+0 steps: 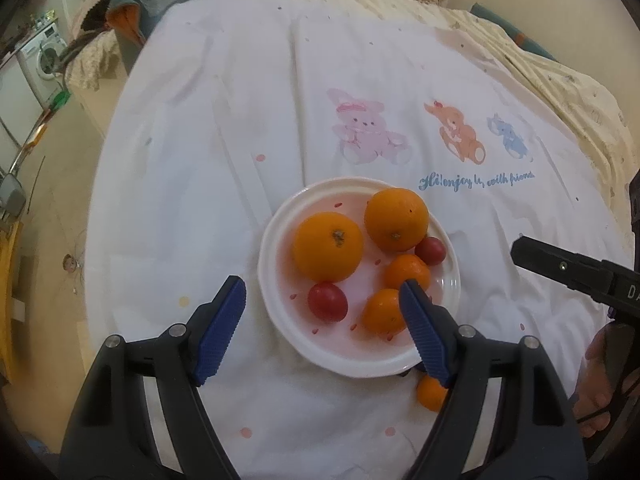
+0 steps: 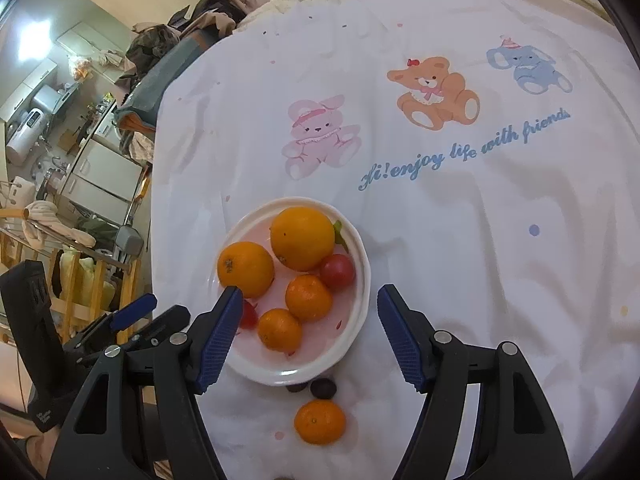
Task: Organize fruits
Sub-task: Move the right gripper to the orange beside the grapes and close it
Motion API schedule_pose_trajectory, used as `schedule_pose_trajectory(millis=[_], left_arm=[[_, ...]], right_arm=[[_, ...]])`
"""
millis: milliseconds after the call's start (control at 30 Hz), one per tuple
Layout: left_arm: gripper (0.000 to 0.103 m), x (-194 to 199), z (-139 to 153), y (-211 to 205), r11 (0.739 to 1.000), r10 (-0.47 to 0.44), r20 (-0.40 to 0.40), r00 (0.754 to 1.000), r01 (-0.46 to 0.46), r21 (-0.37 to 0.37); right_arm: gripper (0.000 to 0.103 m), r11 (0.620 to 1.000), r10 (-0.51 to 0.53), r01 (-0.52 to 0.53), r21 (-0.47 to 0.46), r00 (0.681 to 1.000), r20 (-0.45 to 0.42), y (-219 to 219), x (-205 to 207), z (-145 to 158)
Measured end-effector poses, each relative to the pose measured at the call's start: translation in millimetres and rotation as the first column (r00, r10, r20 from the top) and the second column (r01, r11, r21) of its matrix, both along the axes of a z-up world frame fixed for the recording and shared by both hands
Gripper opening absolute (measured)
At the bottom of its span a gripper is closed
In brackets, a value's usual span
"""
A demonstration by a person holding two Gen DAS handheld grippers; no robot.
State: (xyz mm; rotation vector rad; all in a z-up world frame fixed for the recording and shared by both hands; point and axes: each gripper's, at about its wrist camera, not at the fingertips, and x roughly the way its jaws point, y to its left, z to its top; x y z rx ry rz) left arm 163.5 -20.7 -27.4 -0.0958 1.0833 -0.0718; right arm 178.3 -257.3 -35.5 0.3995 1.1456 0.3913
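My left tongs (image 1: 322,300) are released, jaws spread wide, nothing between them, hovering low in the frame over the near side of the plate (image 1: 276,240). My right tongs (image 2: 310,298) are released too, jaws wide apart, empty, also low in the frame above the plate (image 2: 362,292). In the left view the right tongs poke in as a black bar at the right edge (image 1: 576,272).

The white plate sits mid-frame on the white sheet (image 1: 200,120) with printed bear and bunny cartoons. On it: two big oranges (image 1: 328,246) (image 1: 396,218) at the top, side by side, the right one touching a tomato (image 1: 431,251). Below them are two small mandarins (image 1: 406,270) (image 1: 382,310), close together, the lower one partly behind my right jaw pad. Second tomato (image 1: 327,302) lower left on the plate.

One mandarin (image 2: 320,421) is off the plate, on the sheet just below the rim, bottom centre in the right view. Two dark small fruits (image 2: 323,387) lie between it and the rim, nearly touching the plate; type unclear. A green leaf bit (image 2: 339,230) peeks out behind the top orange.

Cluttered room upper left, washing machine (image 1: 42,56) visible.
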Motion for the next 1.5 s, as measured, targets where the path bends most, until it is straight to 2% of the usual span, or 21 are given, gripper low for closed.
schedule_pose_trajectory(millis=[233, 533, 667, 800, 933, 1100, 1200, 1367, 1500], left_arm=[[0.076, -22.5, 11.3, 12.7, 1.0, 0.028, 0.027, 0.999, -0.028, -0.004], [0.076, -50.4, 11.6, 21.3, 0.998, 0.057, 0.014, 0.998, -0.056, -0.039], [0.076, -63.6, 3.6, 16.7, 0.998, 0.04, -0.01, 0.999, -0.04, -0.051], [0.076, -72.7, -3.7, 2.5, 0.999, 0.004, -0.028, 1.0, -0.005, -0.047], [0.076, -74.4, -4.3, -4.9, 0.999, -0.007, -0.028, 1.0, 0.005, -0.042], [0.076, -73.6, -4.4, -4.8, 0.999, 0.008, -0.033, 0.999, -0.01, -0.046], [0.076, -73.0, -5.0, -0.2, 0.998, 0.022, -0.04, 0.999, -0.024, -0.05], [0.076, -71.6, -6.4, 9.1, 0.997, 0.047, -0.049, 0.998, -0.05, -0.056], [0.076, -70.2, -9.2, 13.9, 0.996, 0.057, -0.061, 0.997, -0.061, -0.066]], right_arm=[[0.072, 1.0, -0.005, 0.005, -0.016, 1.0, 0.021, -7.4, -23.9, 9.1], [0.074, 0.999, -0.021, 0.023, -0.044, 0.999, 0.034, -16.7, -58.1, 14.4], [0.079, 0.997, -0.049, 0.051, -0.055, 0.998, 0.032, -20.5, -70.9, 13.9], [0.08, 0.997, -0.056, 0.057, -0.058, 0.998, 0.011, -19.3, -76.2, 8.0], [0.08, 0.995, -0.017, 0.014, -0.1, 0.999, -0.029, -7.5, -76.2, -5.5], [0.079, 0.995, 0.031, -0.043, -0.086, 0.99, -0.138, 8.5, -70.5, -36.0], [0.072, 0.99, 0.082, -0.1, -0.095, 0.981, -0.176, 23.6, -67.3, -49.1], [0.066, 0.968, 0.169, -0.201, -0.15, 0.965, -0.201, 52.9, -68.4, -63.3], [0.062, 0.949, 0.201, -0.241, -0.203, 0.959, -0.201, 64.9, -69.5, -69.4]])
